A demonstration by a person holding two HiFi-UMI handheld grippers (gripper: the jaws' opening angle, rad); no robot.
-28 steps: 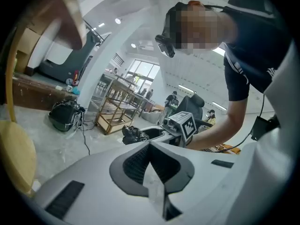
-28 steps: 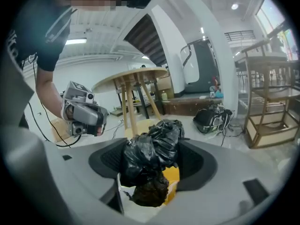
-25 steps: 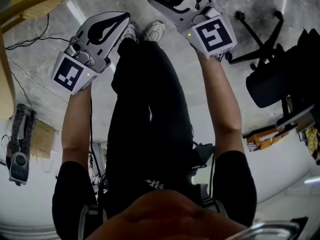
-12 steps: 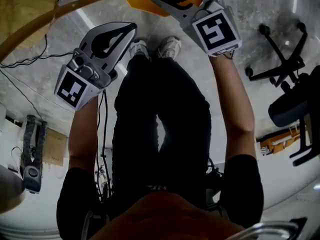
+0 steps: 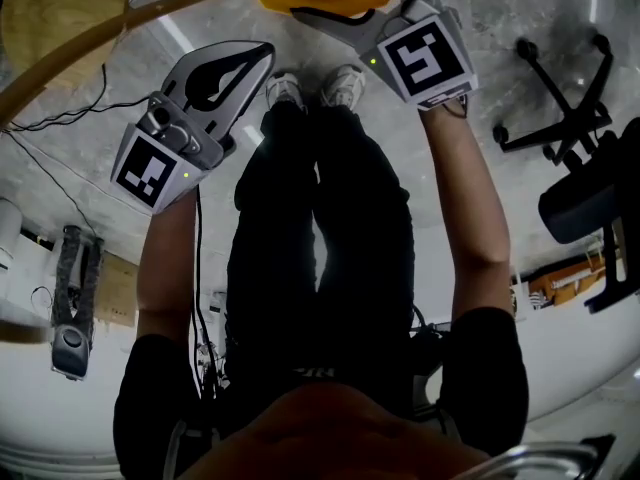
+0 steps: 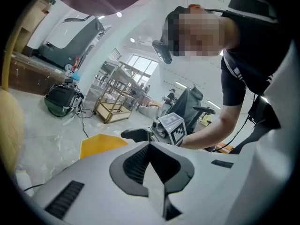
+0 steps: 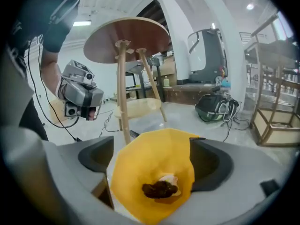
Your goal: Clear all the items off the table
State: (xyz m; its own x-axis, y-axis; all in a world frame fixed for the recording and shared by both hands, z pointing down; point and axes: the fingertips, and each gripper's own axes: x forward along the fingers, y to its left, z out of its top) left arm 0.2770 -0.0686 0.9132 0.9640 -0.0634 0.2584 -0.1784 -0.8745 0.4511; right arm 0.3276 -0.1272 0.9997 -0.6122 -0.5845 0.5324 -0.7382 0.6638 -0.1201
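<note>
Right gripper (image 7: 153,159) with jaws opening, gripping nothing; dark brown scrap (image 7: 160,189) inside yellow bin (image 7: 136,182), at 6 o'clock between jaws. Left gripper (image 6: 152,172) closed, empty.

We stand in a big open workshop or lab hall, with a polished concrete floor (image 5: 520,18), a wheeled office chair (image 5: 585,193) and open metal-frame racks (image 6: 117,97). A round wooden table (image 7: 126,39) and a large grey machine (image 6: 70,41) stand about.

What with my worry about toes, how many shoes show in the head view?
2: the left shoe and the right shoe, side by side on the floor. None seems hidden.
</note>
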